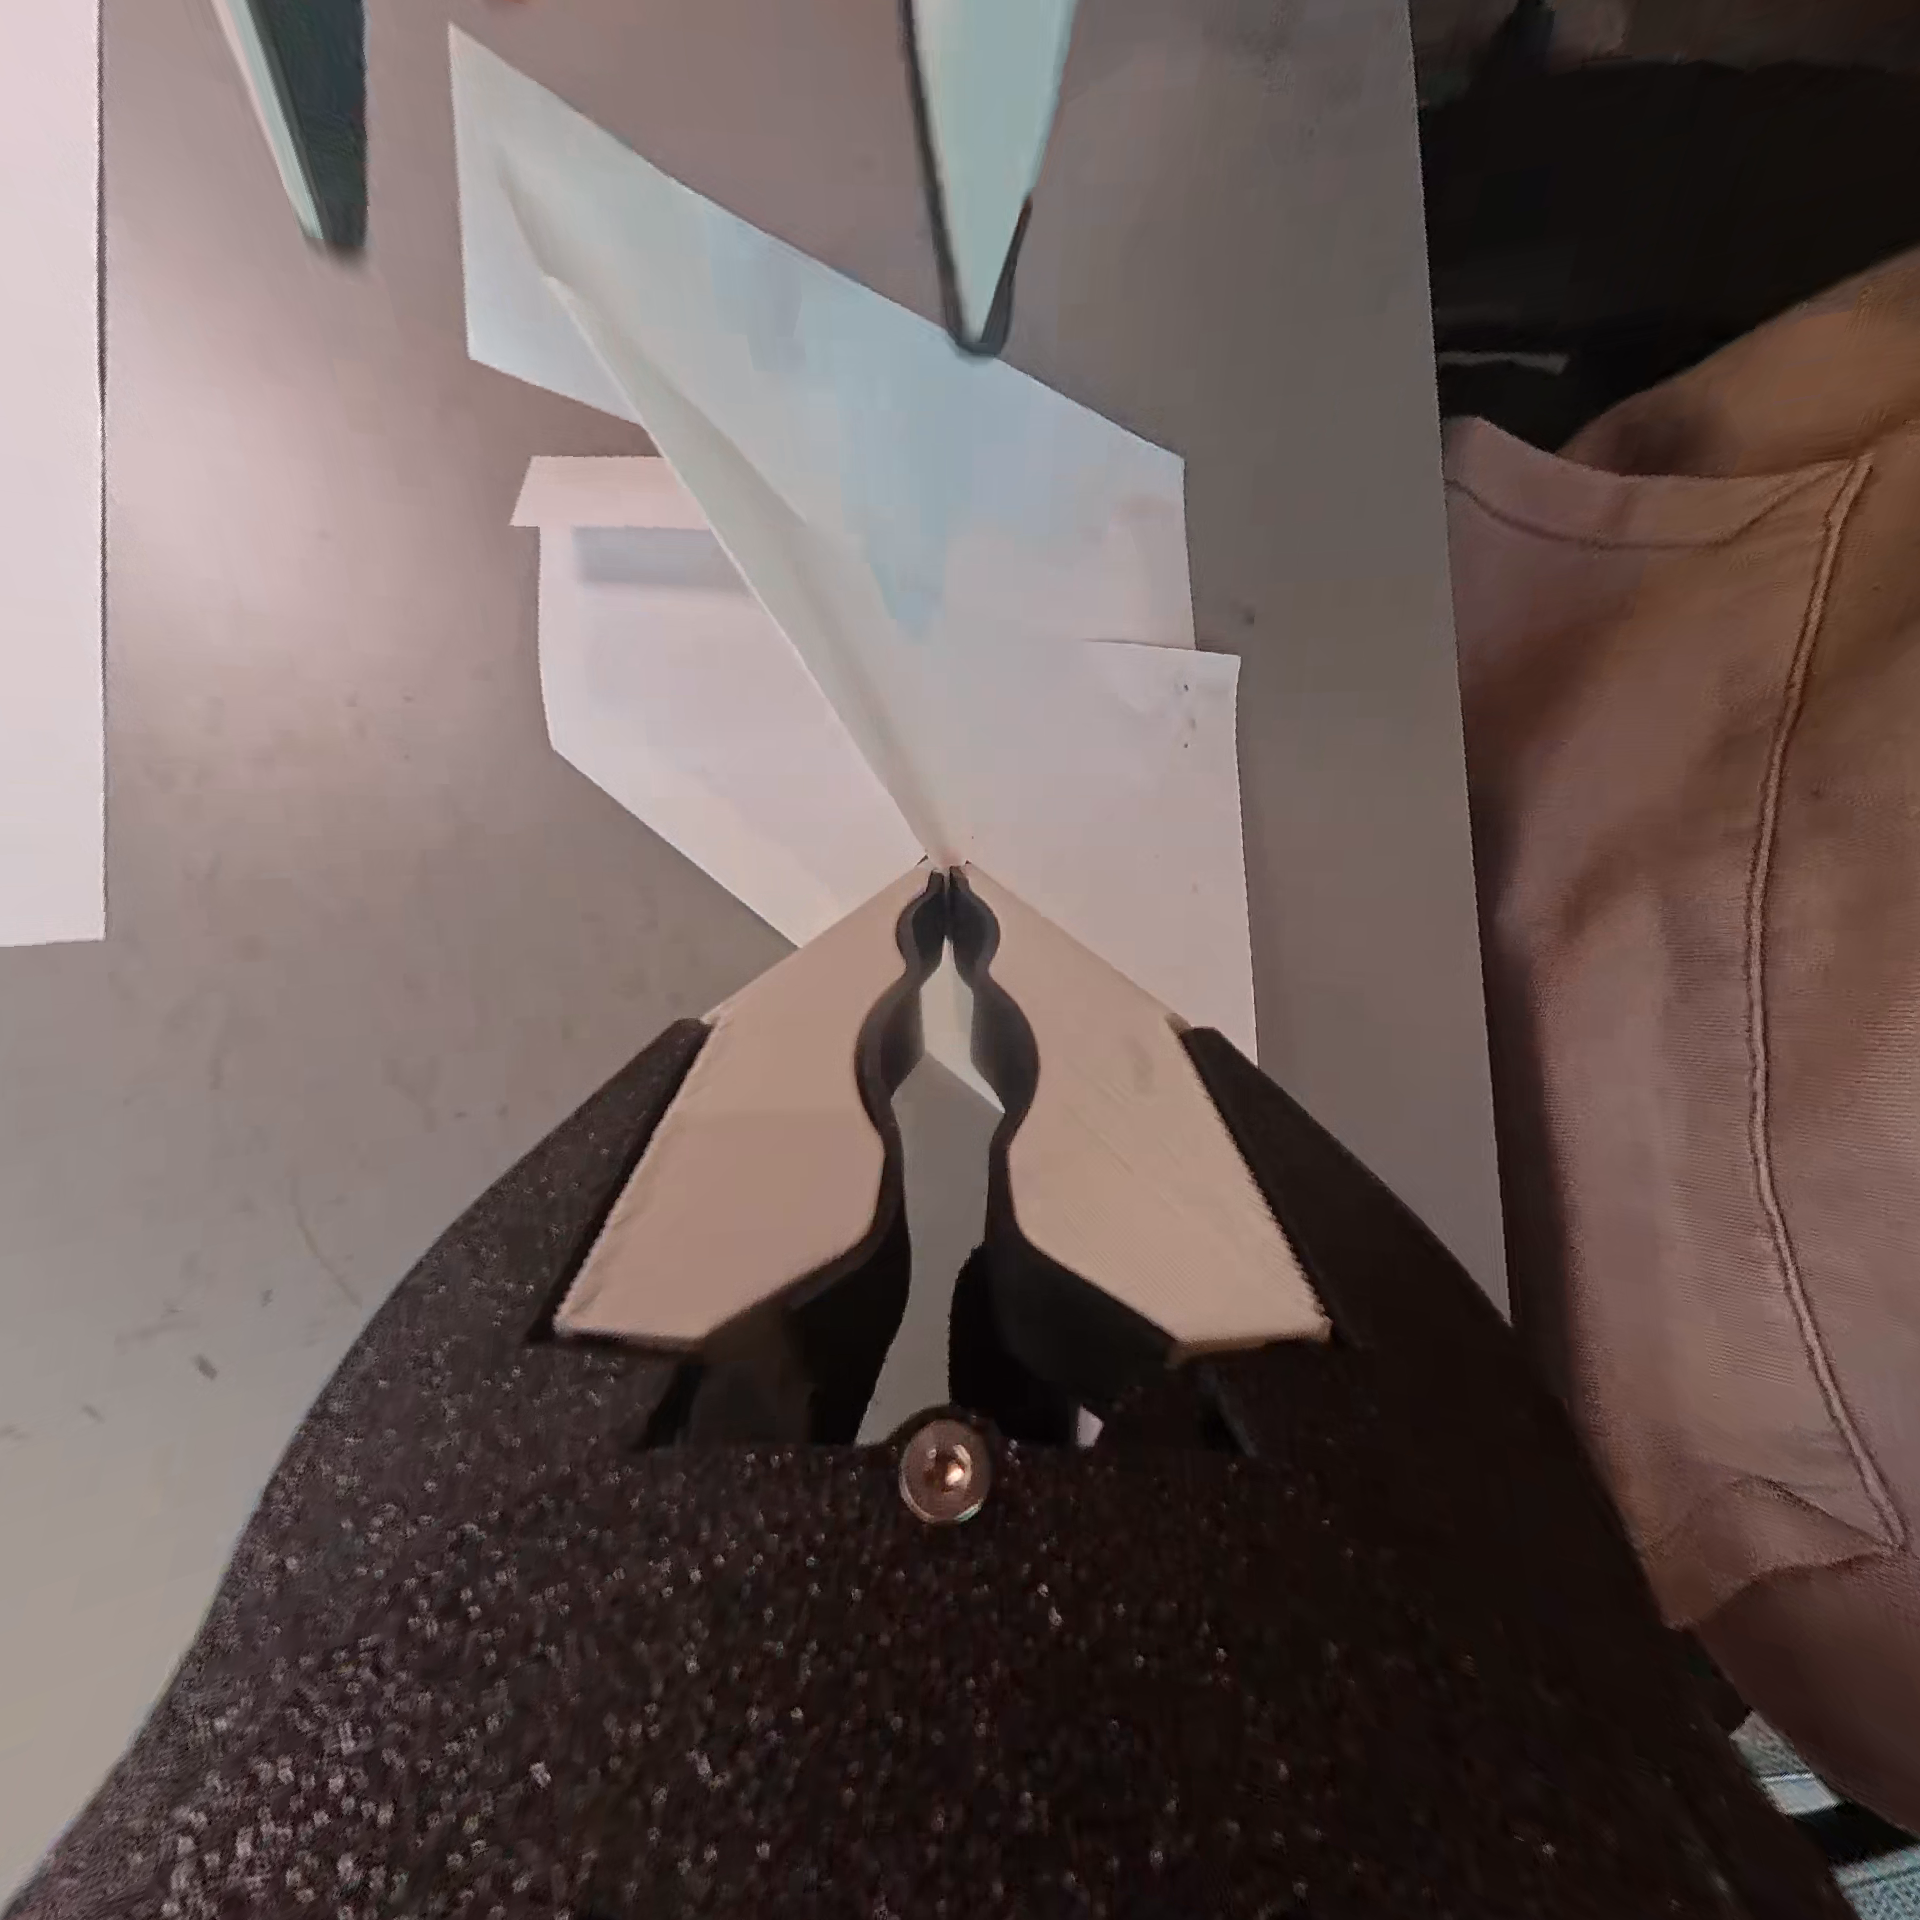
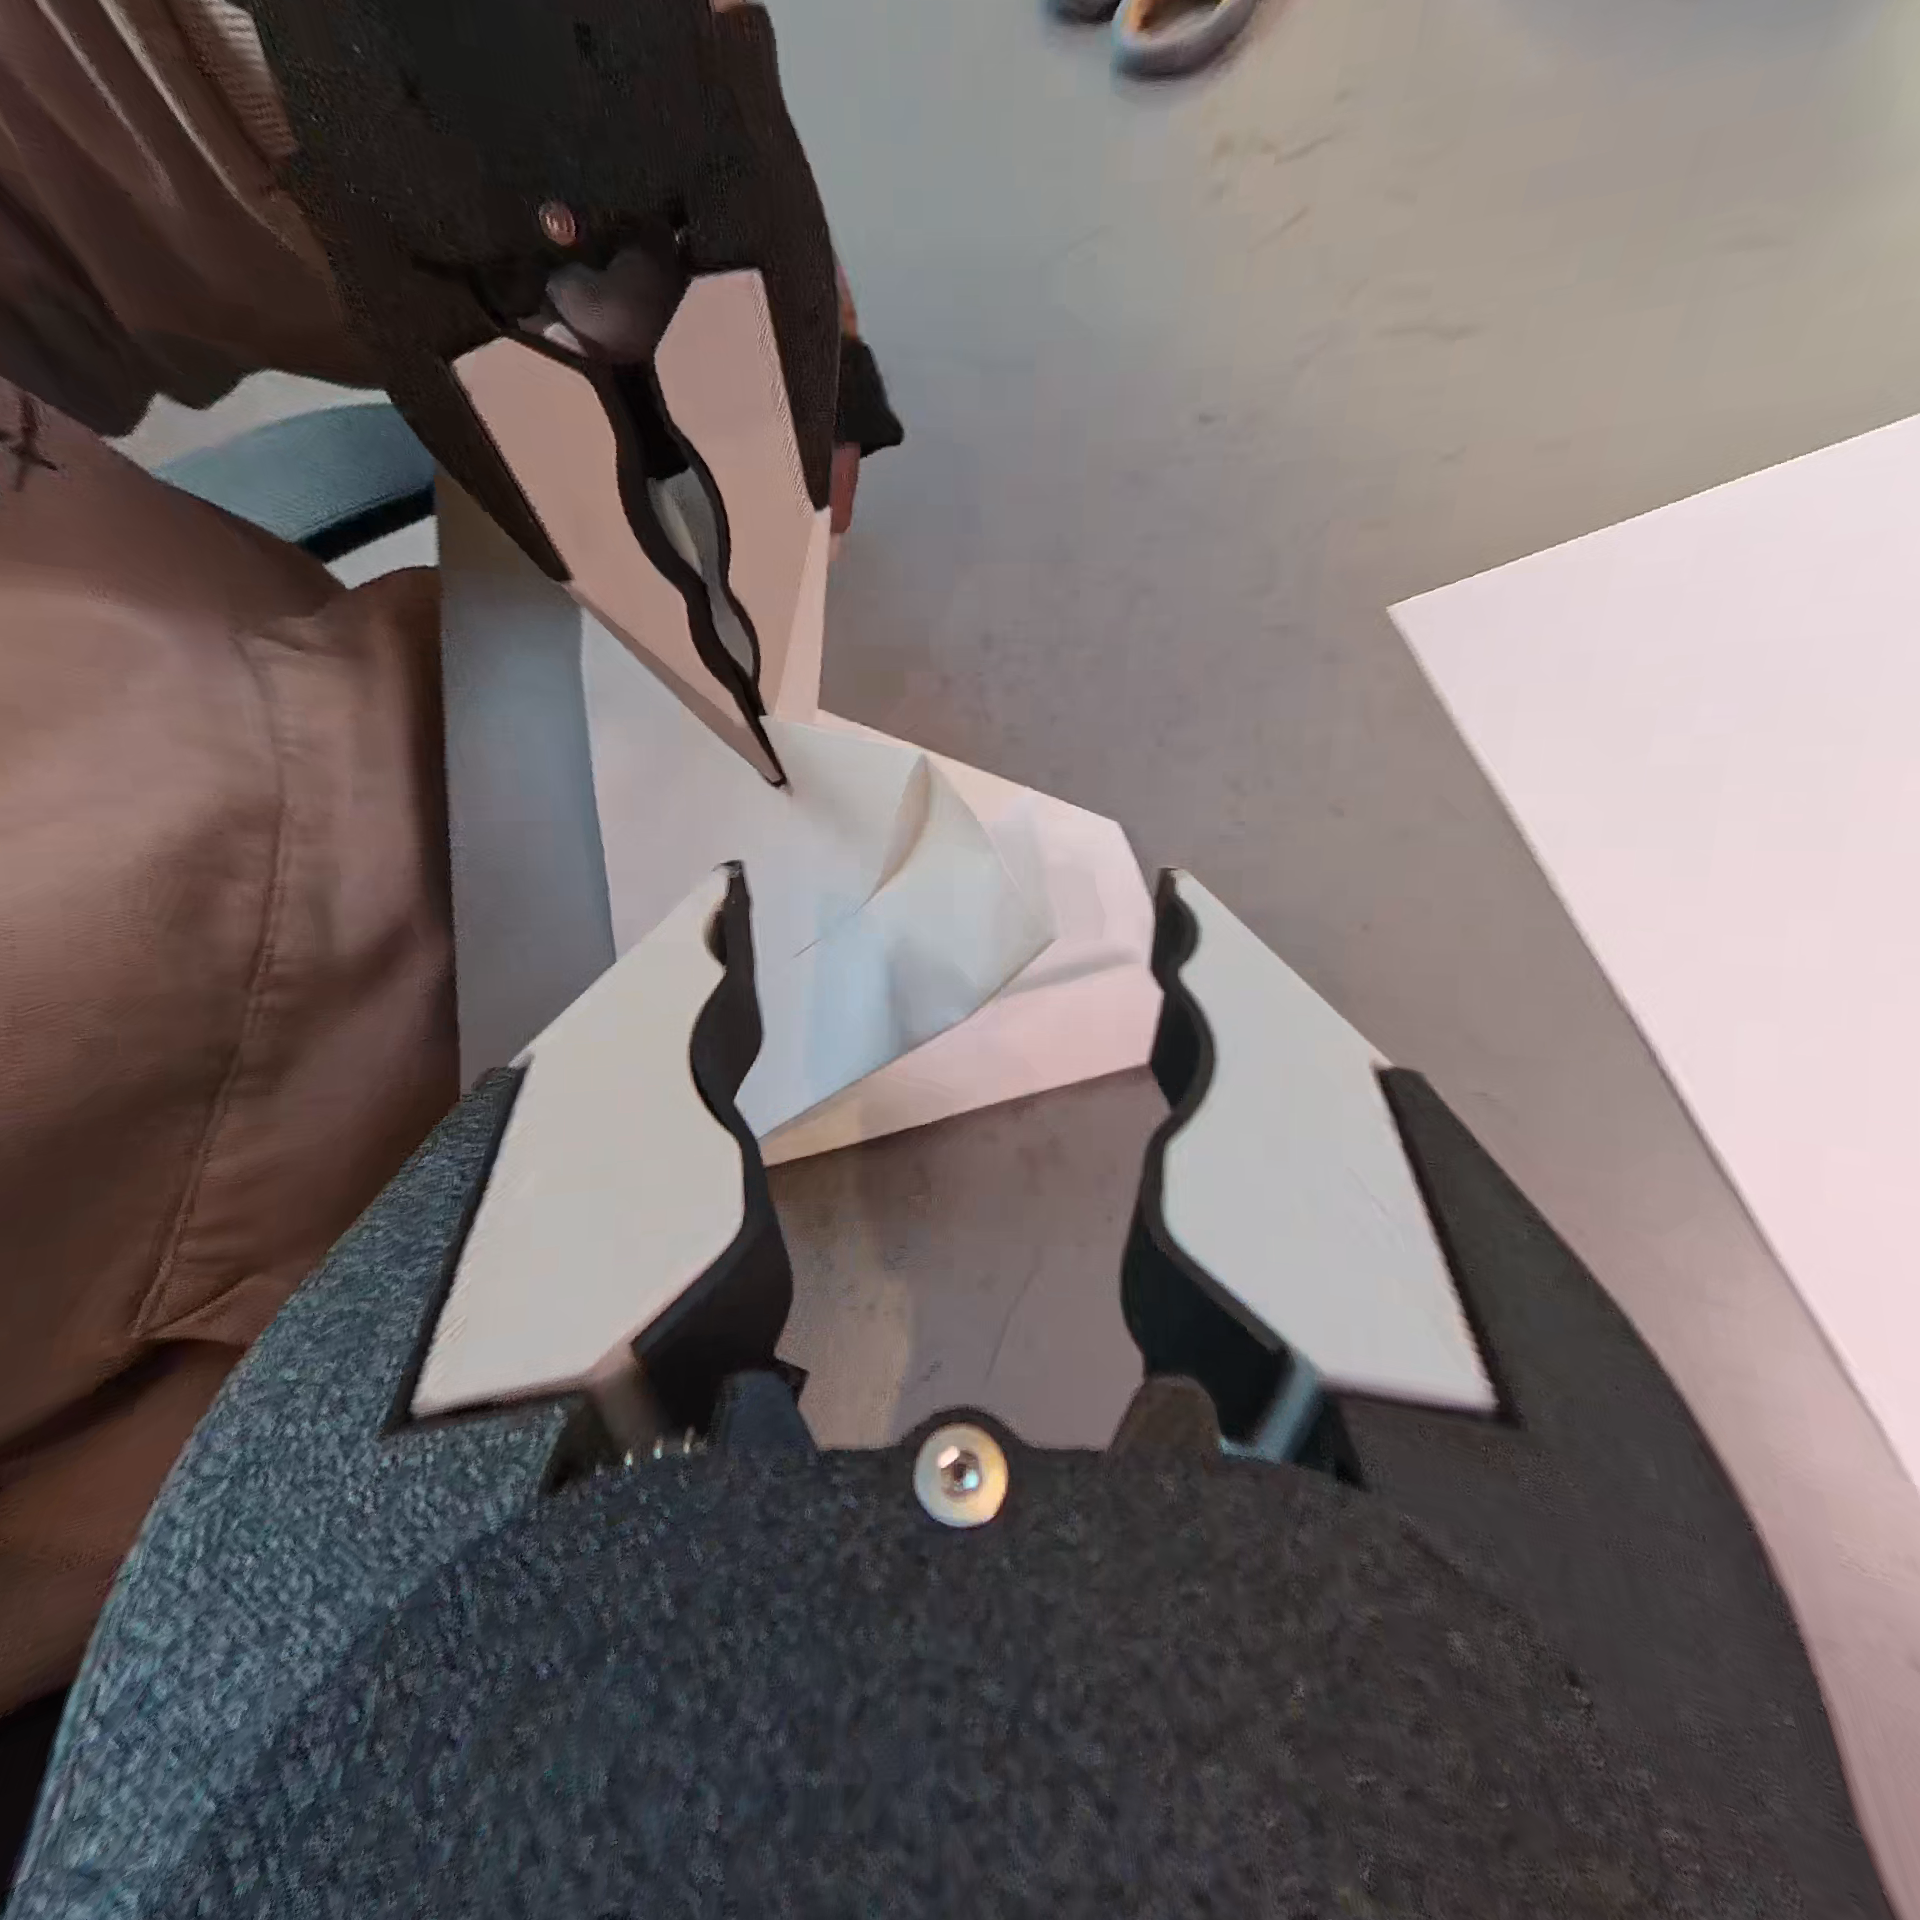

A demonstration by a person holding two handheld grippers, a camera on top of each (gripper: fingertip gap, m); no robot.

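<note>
A white paper sheet (image 1: 883, 499) lies on the grey table (image 1: 312, 727), on top of another white sheet (image 1: 665, 707). My left gripper (image 1: 945, 883) is shut on the upper sheet, pinching it at the fingertips. The paper rises in a creased ridge from the pinch. The right wrist view shows the left gripper (image 2: 774, 764) nipping the puckered sheet (image 2: 914, 935). My right gripper (image 2: 951, 883) is open just above the same sheet, which lies between its fingers; the pads do not press on it. Its two fingers (image 1: 987, 208) also show at the top of the left wrist view.
A stack of white paper (image 2: 1683, 831) lies on the table to the right; it also shows in the left wrist view (image 1: 47, 520). A person's brown garment (image 2: 187, 883) is along the table edge (image 1: 1455, 831). Grey ring-shaped handles (image 2: 1164, 47) lie at the far side. Some 9 cm of space lies between my two pairs of fingers.
</note>
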